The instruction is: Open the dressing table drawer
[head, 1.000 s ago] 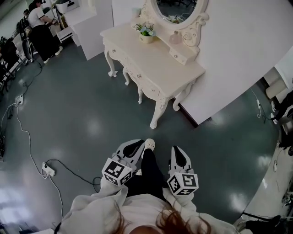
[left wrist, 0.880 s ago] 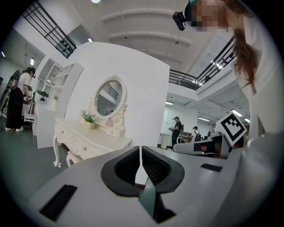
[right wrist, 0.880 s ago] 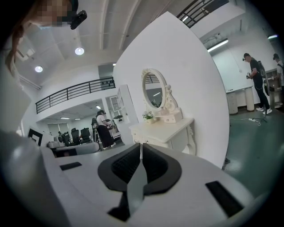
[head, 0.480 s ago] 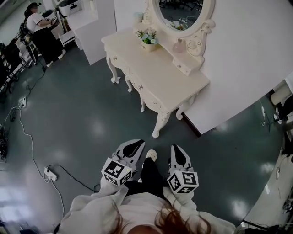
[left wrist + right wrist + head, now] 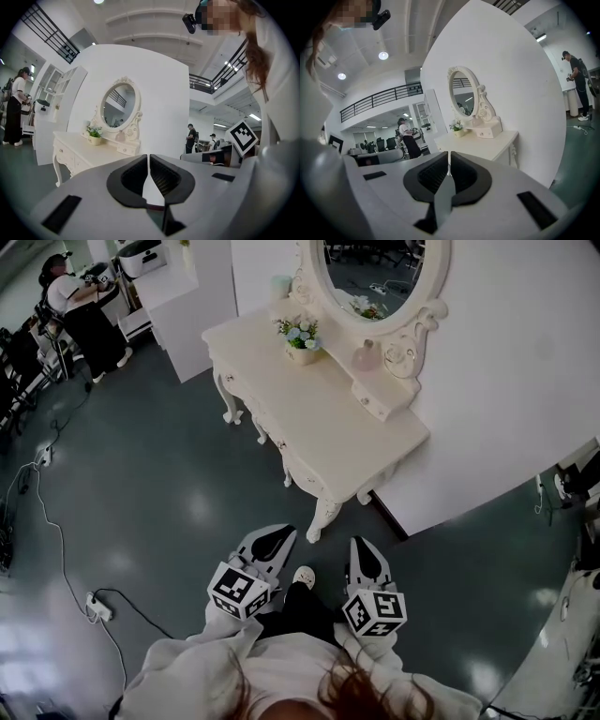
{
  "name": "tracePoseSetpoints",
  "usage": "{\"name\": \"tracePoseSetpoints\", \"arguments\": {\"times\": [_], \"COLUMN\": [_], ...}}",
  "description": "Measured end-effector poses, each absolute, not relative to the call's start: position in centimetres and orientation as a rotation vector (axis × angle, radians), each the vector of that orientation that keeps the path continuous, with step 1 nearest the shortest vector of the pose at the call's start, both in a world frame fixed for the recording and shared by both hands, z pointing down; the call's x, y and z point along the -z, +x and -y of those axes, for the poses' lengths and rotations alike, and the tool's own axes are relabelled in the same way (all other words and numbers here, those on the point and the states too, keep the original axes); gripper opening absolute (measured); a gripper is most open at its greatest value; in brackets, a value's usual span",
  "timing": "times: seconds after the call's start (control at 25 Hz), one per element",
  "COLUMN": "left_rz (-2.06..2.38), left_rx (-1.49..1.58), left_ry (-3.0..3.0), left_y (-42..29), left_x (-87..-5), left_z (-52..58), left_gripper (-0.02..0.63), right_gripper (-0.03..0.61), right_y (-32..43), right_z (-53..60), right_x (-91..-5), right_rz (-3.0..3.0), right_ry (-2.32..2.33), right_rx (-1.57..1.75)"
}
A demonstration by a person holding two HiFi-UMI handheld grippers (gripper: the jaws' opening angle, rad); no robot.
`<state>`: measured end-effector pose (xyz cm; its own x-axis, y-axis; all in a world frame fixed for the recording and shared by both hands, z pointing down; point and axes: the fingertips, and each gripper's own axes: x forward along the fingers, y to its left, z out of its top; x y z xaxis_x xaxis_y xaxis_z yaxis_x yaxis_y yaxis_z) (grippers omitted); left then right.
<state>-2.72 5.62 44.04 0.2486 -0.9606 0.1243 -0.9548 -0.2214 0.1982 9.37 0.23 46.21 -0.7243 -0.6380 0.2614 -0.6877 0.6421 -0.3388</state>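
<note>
The left gripper (image 5: pixel 275 535) and right gripper (image 5: pixel 364 551) are both pressed together and empty. They hang short of the dressing table (image 5: pixel 328 427), near its corner leg. The drawer (image 5: pixel 63 152) sits shut in the table's front, just under the top. Jaws closed like this cannot take its small knob. Arriving so would likely bump the front and rock the flower pot (image 5: pixel 301 337) on the table.
</note>
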Motion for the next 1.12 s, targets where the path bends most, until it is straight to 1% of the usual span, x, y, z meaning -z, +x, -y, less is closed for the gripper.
{"name": "tracePoseSetpoints", "arguments": {"times": [0.76, 1.12], "left_rz": [1.861, 1.859], "left_rx": [0.069, 0.057], "left_ry": [2.268, 2.204], "left_y": [-7.0, -7.7], "left_x": [-44.3, -46.2], "left_z": [3.8, 3.7], "left_gripper": [0.029, 0.029], "right_gripper": [0.041, 0.041], "right_y": [5.3, 4.2], "right_z": [9.5, 9.3], "right_x": [-46.2, -48.4], "right_rz": [2.777, 2.738], "right_ry": [1.053, 0.988], "right_rx": [-0.601, -0.652]}}
